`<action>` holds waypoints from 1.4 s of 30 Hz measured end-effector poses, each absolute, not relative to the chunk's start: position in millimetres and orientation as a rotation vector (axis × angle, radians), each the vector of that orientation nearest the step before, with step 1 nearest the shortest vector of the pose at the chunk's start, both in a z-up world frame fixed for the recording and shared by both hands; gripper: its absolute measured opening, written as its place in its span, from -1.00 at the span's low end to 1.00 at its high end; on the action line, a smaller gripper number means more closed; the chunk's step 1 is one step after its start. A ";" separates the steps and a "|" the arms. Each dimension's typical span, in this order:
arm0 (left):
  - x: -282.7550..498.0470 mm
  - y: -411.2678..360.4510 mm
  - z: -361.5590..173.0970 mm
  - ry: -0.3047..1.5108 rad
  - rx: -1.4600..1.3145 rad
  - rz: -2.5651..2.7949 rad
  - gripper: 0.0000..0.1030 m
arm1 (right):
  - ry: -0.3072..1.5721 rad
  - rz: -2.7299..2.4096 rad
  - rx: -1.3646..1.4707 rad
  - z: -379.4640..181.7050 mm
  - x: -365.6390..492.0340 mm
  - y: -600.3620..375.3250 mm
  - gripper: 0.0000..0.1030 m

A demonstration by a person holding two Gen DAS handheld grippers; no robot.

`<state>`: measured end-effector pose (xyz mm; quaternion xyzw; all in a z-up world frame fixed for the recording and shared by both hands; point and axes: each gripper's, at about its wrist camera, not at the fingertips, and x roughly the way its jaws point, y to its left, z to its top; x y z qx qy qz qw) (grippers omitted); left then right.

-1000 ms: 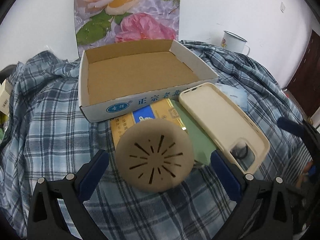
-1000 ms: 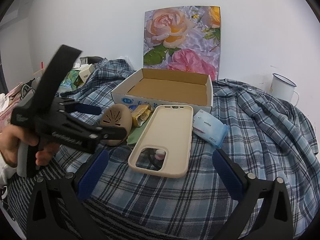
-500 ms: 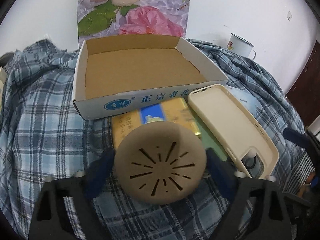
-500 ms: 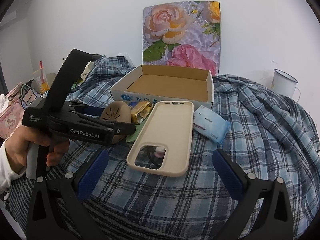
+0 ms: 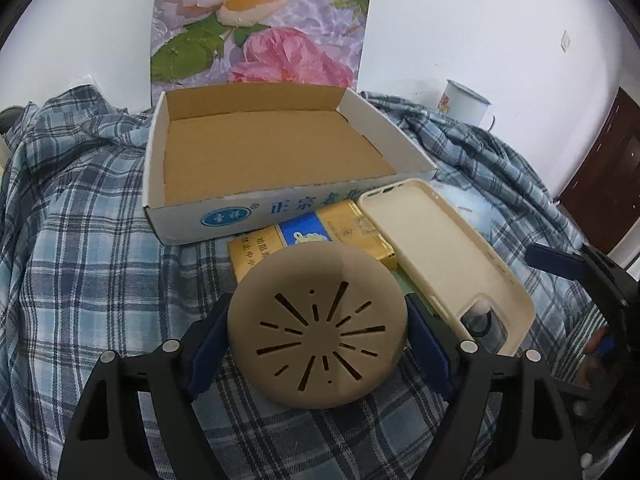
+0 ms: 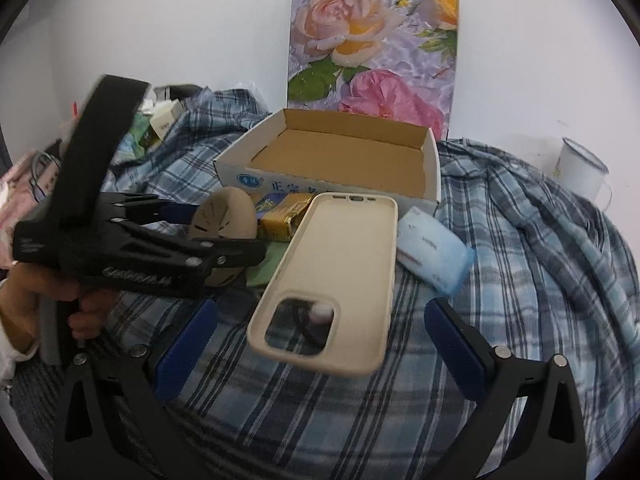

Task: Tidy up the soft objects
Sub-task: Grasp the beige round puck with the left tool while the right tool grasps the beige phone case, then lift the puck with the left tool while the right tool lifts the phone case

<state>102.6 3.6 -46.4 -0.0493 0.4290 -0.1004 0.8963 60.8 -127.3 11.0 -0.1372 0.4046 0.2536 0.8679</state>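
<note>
Closest in the left wrist view, the left tool (image 5: 318, 330) has its two blue pads pressed against either side of a round tan silicone dome (image 5: 318, 324), a soft disc with slits cut in a sunburst pattern. The dome sits low over a blue and white plaid cloth (image 5: 80, 272) that covers the whole surface.

In the right wrist view, the right tool (image 6: 320, 336) stands wide open with nothing between its blue pads. Just ahead of it lies a cream phone case (image 6: 336, 276), hollow side up, camera cutout nearest the tool. To the left in this view, a person's hand (image 6: 48, 300) grips the handle of the left tool.

Just behind the dome lies a yellow and blue packet (image 5: 312, 240), partly hidden by it. The phone case rests beside the packet, its near end overlapping a green sheet (image 6: 266, 264). To the right of the case lies a pale blue pack of wipes (image 6: 434, 250).

Further back sits an open, shallow cardboard box (image 5: 256, 212), white outside with blue printing, brown inside. Its front wall touches the packet and the far end of the case.

Behind the box a rose picture (image 5: 260, 20) leans on a white wall. A white enamel mug (image 5: 466, 104) stands far right.
</note>
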 end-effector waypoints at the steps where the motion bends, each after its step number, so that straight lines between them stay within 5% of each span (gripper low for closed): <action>1: 101.7 4.6 -45.2 0.883 -0.107 -0.207 0.62 | 0.853 0.534 -0.293 10.4 64.2 -124.6 1.00; 11: 92.3 19.7 -32.1 0.844 -0.189 -0.240 0.62 | 0.896 0.433 -0.337 1.7 97.1 -98.5 0.99; 13: 93.0 21.8 -33.1 0.851 -0.204 -0.244 0.62 | 0.903 0.422 -0.348 -2.8 97.5 -97.1 0.77; 20: 93.3 22.2 -35.3 0.867 -0.218 -0.260 0.62 | 0.903 0.405 -0.326 -12.4 102.5 -103.9 0.72; 24: 95.3 23.8 -38.5 0.883 -0.230 -0.258 0.62 | 0.904 0.430 -0.324 -13.7 100.6 -102.3 0.51; 42: 93.4 23.4 -38.1 0.869 -0.214 -0.254 0.62 | 0.804 0.453 -0.276 4.0 87.2 -110.6 0.40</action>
